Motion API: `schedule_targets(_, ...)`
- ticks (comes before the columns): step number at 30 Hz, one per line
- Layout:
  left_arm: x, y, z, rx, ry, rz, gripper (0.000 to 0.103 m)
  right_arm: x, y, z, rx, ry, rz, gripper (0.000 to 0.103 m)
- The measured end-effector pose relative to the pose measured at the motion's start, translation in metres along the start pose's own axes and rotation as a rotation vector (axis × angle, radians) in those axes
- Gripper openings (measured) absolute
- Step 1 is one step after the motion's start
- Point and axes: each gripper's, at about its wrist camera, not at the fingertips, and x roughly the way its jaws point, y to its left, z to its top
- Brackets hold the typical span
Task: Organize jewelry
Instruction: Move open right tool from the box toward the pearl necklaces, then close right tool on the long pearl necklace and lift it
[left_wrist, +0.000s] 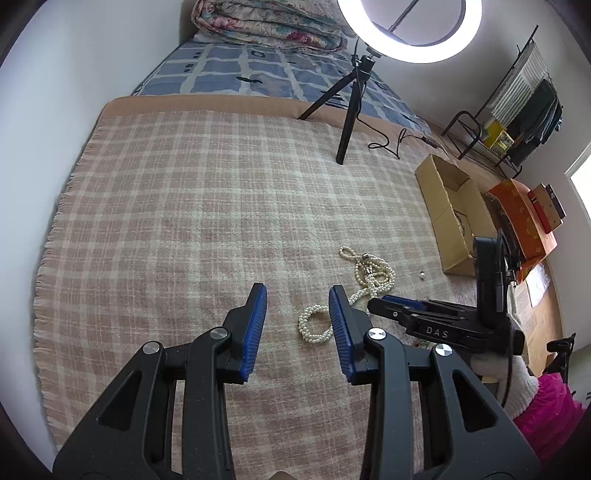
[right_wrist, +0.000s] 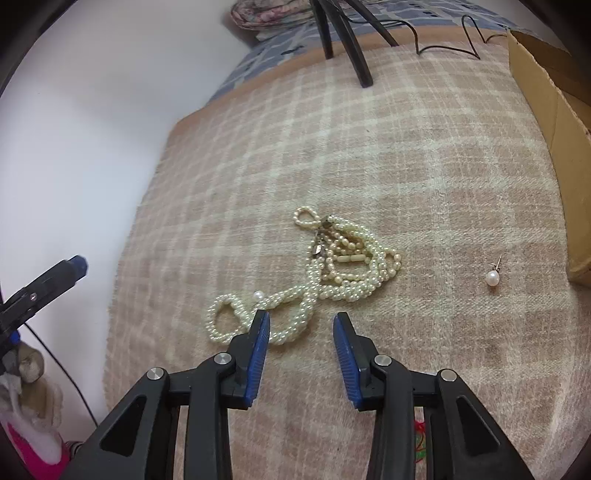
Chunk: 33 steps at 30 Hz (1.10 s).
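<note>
A tangle of cream pearl necklaces (right_wrist: 343, 258) lies on the pink plaid blanket (right_wrist: 424, 166). One loop of it reaches to the left finger of my right gripper (right_wrist: 301, 318), which stands open just above the blanket with nothing between its blue pads. A loose round pearl (right_wrist: 258, 294) rests on that loop, and a pearl stud earring (right_wrist: 492, 277) lies alone to the right. In the left wrist view the necklaces (left_wrist: 365, 273) lie ahead and right of my left gripper (left_wrist: 297, 295), also open and empty. The right gripper (left_wrist: 386, 300) comes in from the right beside the pearls.
An open cardboard box (left_wrist: 450, 206) sits at the blanket's right edge, with orange boxes (left_wrist: 524, 218) beyond it. A ring light on a black tripod (left_wrist: 347, 110) stands at the far side, its cable (left_wrist: 391, 142) trailing right. A folded quilt (left_wrist: 266, 22) lies at the back.
</note>
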Motion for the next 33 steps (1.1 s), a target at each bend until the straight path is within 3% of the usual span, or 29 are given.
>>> schedule_targets(5,-0.001,0.01,0.002,-0.037,0.0,-0.016,0.035,0.008,0.003,0.003,0.001,-0.008,-0.038,0.034)
schedule_targets(9,-0.001,0.011,0.003,-0.047,0.0,-0.019,0.035,0.015,0.016,0.003,-0.069,-0.012,-0.112,0.032)
schedule_targets(14,0.0,0.011,0.004,-0.037,0.004,-0.018,0.035,0.018,0.03,-0.003,-0.166,-0.026,-0.174,0.012)
schedule_targets(17,0.001,0.008,0.003,-0.029,0.005,-0.016,0.035,0.014,0.029,-0.005,-0.175,-0.032,-0.153,0.006)
schedule_targets(33,0.005,-0.008,0.006,-0.019,0.004,-0.025,0.035,-0.069,0.058,-0.009,-0.266,-0.198,-0.015,0.006)
